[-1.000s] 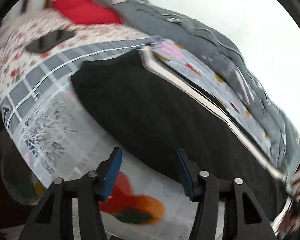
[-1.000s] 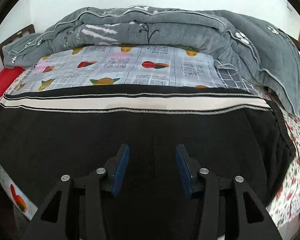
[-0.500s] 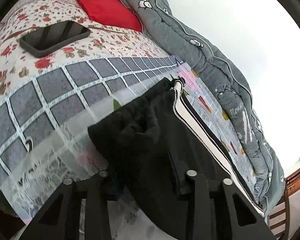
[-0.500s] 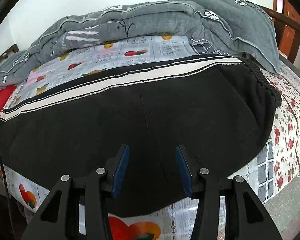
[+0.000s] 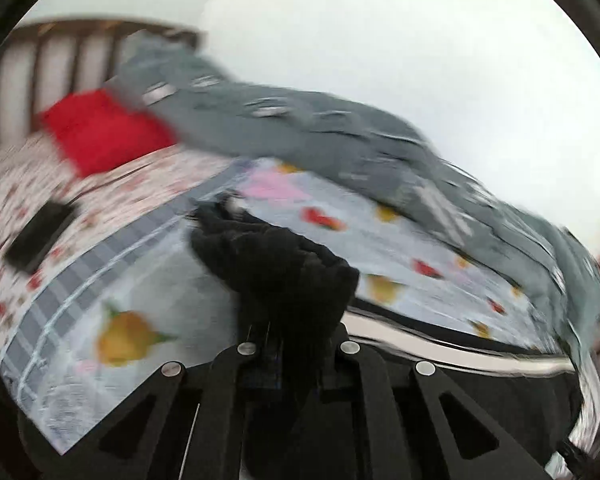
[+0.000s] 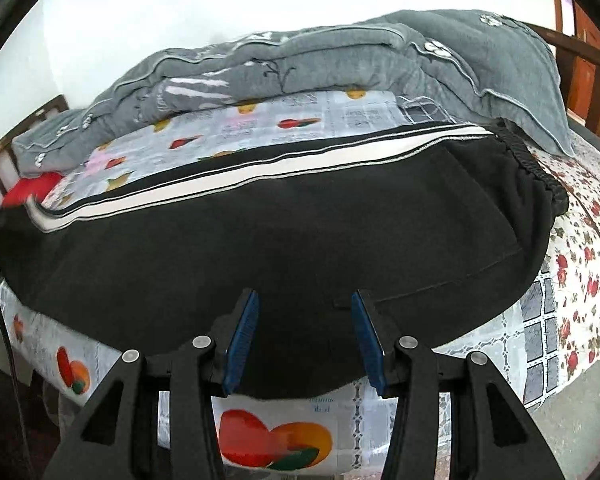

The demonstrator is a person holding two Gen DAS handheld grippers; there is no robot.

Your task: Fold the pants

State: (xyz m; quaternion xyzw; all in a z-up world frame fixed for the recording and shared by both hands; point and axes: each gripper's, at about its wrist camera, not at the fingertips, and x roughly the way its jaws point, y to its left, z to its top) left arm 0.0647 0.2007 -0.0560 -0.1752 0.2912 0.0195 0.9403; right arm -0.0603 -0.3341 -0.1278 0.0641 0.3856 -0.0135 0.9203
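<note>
Clearly, a bunched end of the black pants (image 5: pixel 284 268) is clamped between the closed jaws of the left gripper (image 5: pixel 296 344), the soft, fleecy cloth being lifted off the bed and crumpled into a thick lump; the view is smeared by motion. The rest of the pants (image 6: pixel 300 248) is spread flat across the bed's near edge, a white stripe (image 6: pixel 260 176) being seen along the far side and a gathered elastic waistband (image 6: pixel 540 176) at the right end. The right gripper (image 6: pixel 304 332) is held with its jaws apart just above the near hem, nothing being grasped between the ribbed blue pads (image 6: pixel 242 340). A fruit-printed sheet (image 6: pixel 260 128) is laid under the pants, its front hanging over the bed's edge. A rumpled grey quilt (image 6: pixel 340 60) is piled along the far side, and a red pillow (image 5: pixel 100 132) and a flat dark slab (image 5: pixel 40 236) are seen toward the headboard (image 5: pixel 40 68).
</note>
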